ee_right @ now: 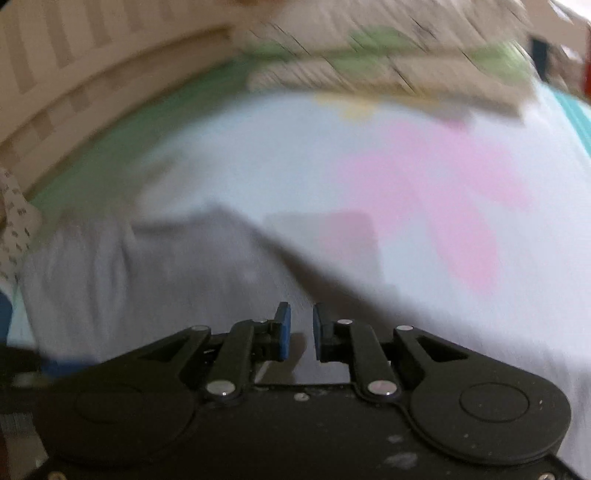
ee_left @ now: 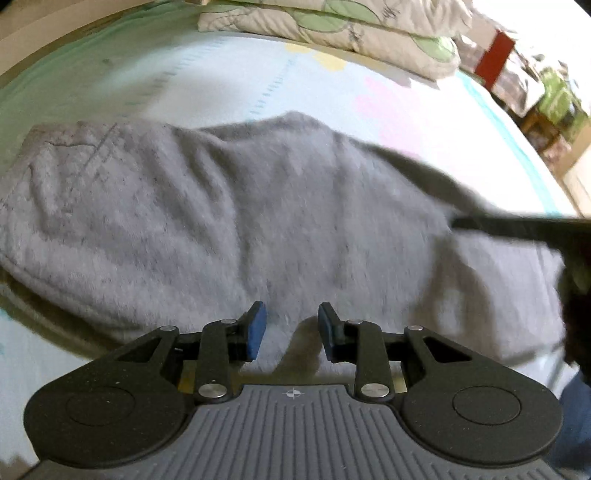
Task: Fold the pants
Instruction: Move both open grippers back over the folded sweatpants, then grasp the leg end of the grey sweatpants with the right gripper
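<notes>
Grey fleece pants (ee_left: 229,221) lie folded over on a pastel bed sheet (ee_left: 424,122), with the waistband end at the left. My left gripper (ee_left: 291,325) is open just above the near edge of the pants, with nothing between its blue pads. The right gripper's dark finger (ee_left: 517,223) reaches in from the right over the pants. In the blurred right wrist view, my right gripper (ee_right: 301,328) is open with a narrow gap and empty, above the right edge of the pants (ee_right: 155,273).
Folded patterned quilts (ee_left: 332,22) lie stacked at the far end of the bed. A wooden bed frame (ee_right: 55,85) runs along the far left. Cluttered furniture and a red object (ee_left: 495,59) stand at the right beyond the bed edge.
</notes>
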Available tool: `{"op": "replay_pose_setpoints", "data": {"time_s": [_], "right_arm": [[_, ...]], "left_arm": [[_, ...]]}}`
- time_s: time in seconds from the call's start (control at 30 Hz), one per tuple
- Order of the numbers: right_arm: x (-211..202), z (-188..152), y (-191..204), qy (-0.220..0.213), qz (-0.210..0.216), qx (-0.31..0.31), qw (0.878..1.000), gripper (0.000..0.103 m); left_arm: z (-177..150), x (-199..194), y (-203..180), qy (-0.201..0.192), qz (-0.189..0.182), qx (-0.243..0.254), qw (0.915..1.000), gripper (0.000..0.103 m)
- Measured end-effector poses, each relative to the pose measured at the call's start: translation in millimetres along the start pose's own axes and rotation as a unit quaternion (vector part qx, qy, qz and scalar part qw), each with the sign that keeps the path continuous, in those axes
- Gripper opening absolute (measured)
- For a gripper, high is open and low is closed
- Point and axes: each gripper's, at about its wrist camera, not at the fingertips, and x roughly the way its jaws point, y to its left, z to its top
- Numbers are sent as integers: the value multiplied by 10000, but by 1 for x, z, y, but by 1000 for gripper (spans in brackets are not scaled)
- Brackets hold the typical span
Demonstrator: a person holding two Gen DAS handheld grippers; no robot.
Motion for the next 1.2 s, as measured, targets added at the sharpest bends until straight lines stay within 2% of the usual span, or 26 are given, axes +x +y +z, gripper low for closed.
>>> {"op": "replay_pose_setpoints", "data": {"time_s": [0.07, 0.1, 0.17, 0.2, 0.23, 0.3, 0.37, 0.47, 0.67, 0.83, 1.03, 1.1, 1.2], "right_arm": [[-8, -27, -14, 446, -246, 207, 9985, 16], [-12, -40, -22, 710, -354, 362, 9962, 12], [-23, -53, -30, 809, -379, 532, 9946, 12], [-29, -56, -33, 878, -461, 615, 9932, 17], [-36, -60, -36, 842, -507, 710, 9926, 21], [-57, -64, -39, 555, -480, 917, 9931, 22], [-79, -69, -46, 263, -446, 1124, 9923, 32], [-108, -79, -60, -14, -600, 1286, 9899, 33], [-153, -85, -102, -524, -1007, 1594, 9807, 35], [-188, -107, -158, -802, -1473, 2107, 9631, 43], [-220, -157, -225, -757, -2072, 2785, 9348, 47], [-229, -175, -243, -766, -2163, 3043, 9245, 53], [-230, -195, -266, -823, -2078, 3379, 9143, 56]], "left_arm": [[-6, 0, -5, 12, 90, 109, 9999, 30], [-8, 0, -6, 5, 118, 165, 9998, 30], [-9, 2, -9, 11, 171, 299, 9994, 32], [-9, 3, -10, 21, 181, 309, 9994, 32], [-7, 4, -10, 46, 174, 287, 9994, 34], [-6, 3, -10, 87, 181, 257, 9995, 35], [-5, 2, -14, 120, 256, 279, 9992, 35], [0, 2, -23, 189, 326, 359, 9986, 35], [16, 4, -57, 151, -31, 435, 9989, 35], [30, 15, -104, 150, -363, 739, 9965, 35], [38, 34, -160, 225, -703, 1034, 9919, 35], [36, 42, -177, 277, -776, 1114, 9904, 35], [35, 58, -200, 395, -831, 1285, 9874, 35]]}}
